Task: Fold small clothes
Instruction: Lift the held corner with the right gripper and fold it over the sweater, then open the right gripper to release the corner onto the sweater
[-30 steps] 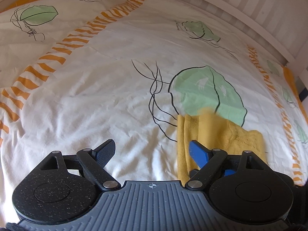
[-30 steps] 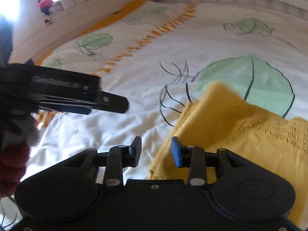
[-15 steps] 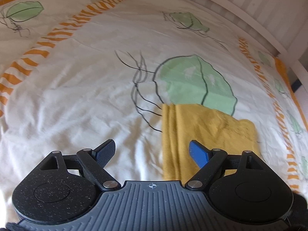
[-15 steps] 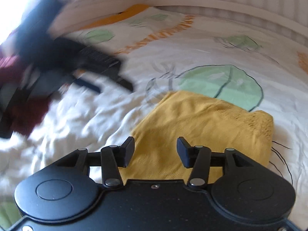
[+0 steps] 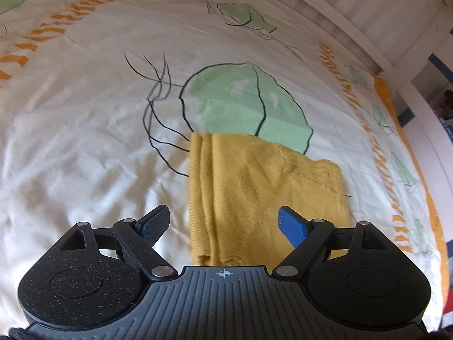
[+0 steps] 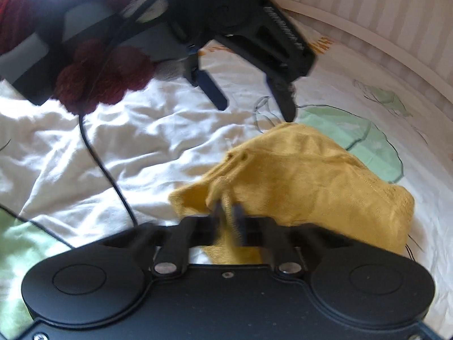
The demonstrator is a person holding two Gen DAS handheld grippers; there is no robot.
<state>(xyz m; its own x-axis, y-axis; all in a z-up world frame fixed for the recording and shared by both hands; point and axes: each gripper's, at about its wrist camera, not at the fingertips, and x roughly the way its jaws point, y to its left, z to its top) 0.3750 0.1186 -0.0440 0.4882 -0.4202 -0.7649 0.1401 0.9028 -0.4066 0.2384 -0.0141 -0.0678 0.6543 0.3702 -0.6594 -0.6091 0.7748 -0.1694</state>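
The right gripper (image 6: pixel 228 212) has just closed, pinching the yellow garment's (image 6: pixel 308 178) near edge, while the left gripper (image 5: pixel 223 221) hangs wide above it.

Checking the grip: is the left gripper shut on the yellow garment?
No, the left gripper stands wide open above the yellow garment.

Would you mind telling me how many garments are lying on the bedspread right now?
1: the yellow garment, folded, lying beside the green leaf print on the bedspread. The right gripper pinches its near edge. Others may lie out of view.
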